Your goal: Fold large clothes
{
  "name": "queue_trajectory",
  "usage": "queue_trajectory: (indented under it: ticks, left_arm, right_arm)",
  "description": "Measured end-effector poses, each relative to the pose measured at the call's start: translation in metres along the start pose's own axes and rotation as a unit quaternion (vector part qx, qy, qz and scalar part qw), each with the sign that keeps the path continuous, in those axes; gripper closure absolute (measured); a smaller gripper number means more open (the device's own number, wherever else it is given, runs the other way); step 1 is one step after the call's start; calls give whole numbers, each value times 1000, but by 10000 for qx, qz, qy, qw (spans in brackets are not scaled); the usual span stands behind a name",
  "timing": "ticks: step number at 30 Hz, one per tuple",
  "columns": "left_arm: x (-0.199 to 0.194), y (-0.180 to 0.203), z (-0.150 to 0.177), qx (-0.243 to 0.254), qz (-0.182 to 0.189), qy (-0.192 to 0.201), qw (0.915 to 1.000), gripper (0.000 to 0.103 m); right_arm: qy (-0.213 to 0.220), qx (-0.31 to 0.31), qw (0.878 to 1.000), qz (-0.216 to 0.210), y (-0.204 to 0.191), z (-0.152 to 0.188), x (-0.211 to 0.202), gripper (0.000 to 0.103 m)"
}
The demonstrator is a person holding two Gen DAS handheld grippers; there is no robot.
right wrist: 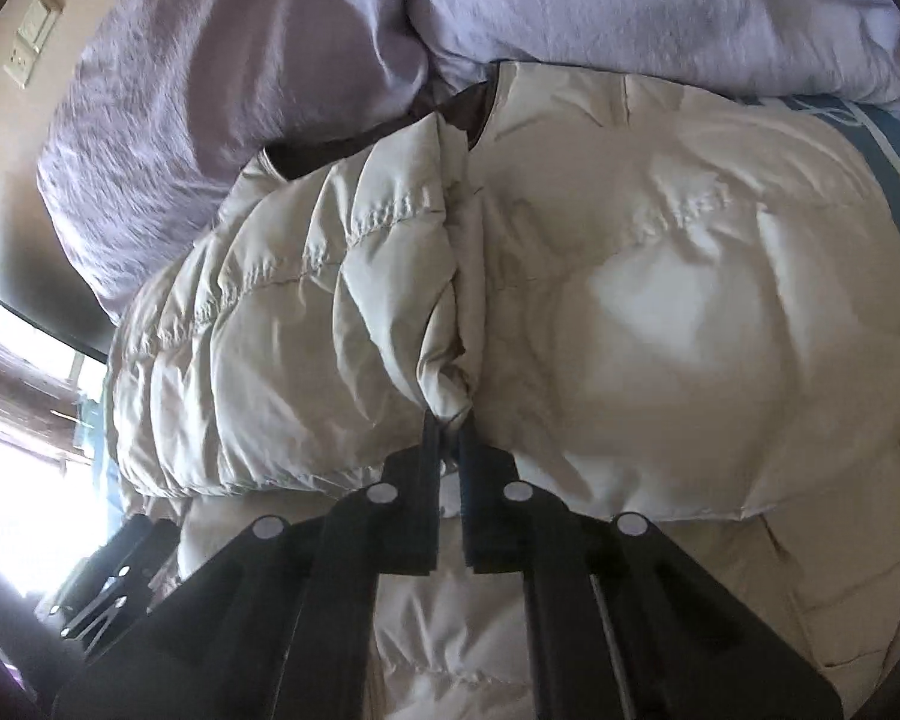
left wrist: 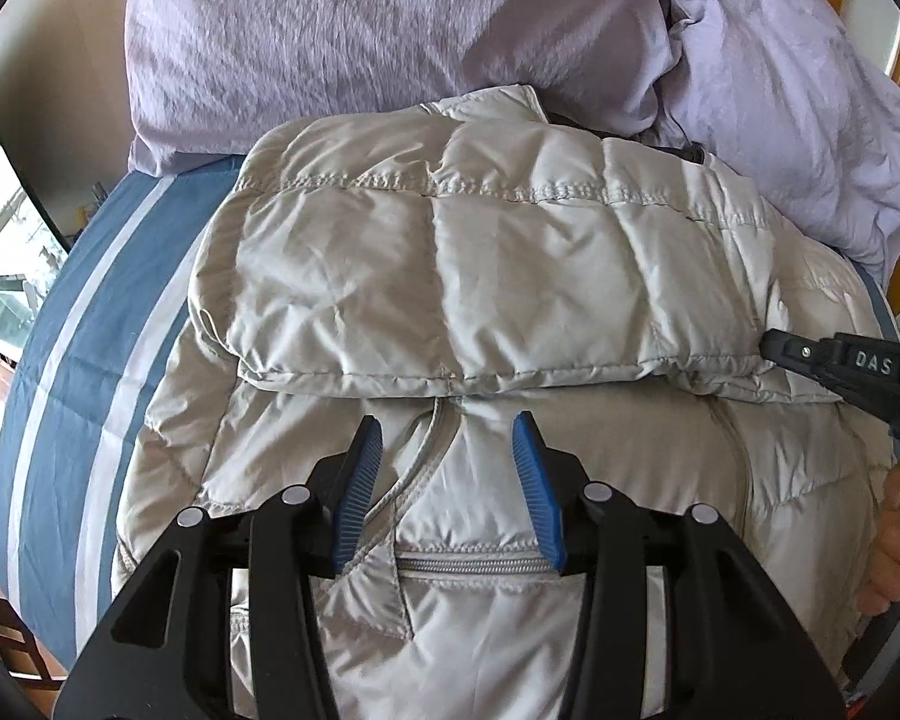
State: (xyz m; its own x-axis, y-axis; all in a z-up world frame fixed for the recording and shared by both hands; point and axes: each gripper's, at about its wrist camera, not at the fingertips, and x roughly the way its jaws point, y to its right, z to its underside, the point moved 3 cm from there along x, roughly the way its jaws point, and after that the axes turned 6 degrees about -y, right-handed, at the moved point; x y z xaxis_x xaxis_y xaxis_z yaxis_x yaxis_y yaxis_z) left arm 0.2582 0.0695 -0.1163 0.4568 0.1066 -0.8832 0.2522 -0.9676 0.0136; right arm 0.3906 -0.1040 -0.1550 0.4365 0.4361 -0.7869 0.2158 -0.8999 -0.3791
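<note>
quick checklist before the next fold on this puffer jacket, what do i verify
1. Right claw shut on the sleeve cuff: ok.
2. Left claw open and holding nothing: ok.
3. Sleeve laid across the jacket body: ok.
4. Jacket resting on the striped blanket: ok.
5. Purple pillow clear of the collar: not ok, it touches.
6. Far sleeve tucked under: cannot tell.

Beige quilted puffer jacket, sleeve folded across.
</note>
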Motion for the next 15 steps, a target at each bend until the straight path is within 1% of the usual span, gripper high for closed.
queue_trajectory:
  ticks: [1,2,3,5,6,8,10,15]
  left_arm:
    - [-2,-1,1,27,-31,48,10000,50]
    - [-5,-2,2,59,-60,95,9999,47]
    - [-8,-2,4,98,-86,143,9998,46]
    - [-14,-5,8,127,-87,212,9997,40]
    - [-17,-8,10,141,-75,240,9996,40]
    - [-22,-13,16,168,-85,278,9994,34]
    - [-27,-23,24,194,-119,315,9992,33]
    - [-39,-53,49,215,-145,323,9991,32]
  right_arm:
    - [-8,-4,10000,17,-1,0,0,91]
    - [-12,3,10000,26,-1,0,-2,85]
    - [17,11,10000,48,-1,1,-6,73]
    - [117,12,9998,151,4,6,-17,59]
    - [169,14,9997,152,7,10,-22,57]
    - [209,9,9997,130,15,21,-33,55]
    - [263,-23,9995,182,26,33,-45,52]
    - [447,-164,9974,550,60,73,-77,45]
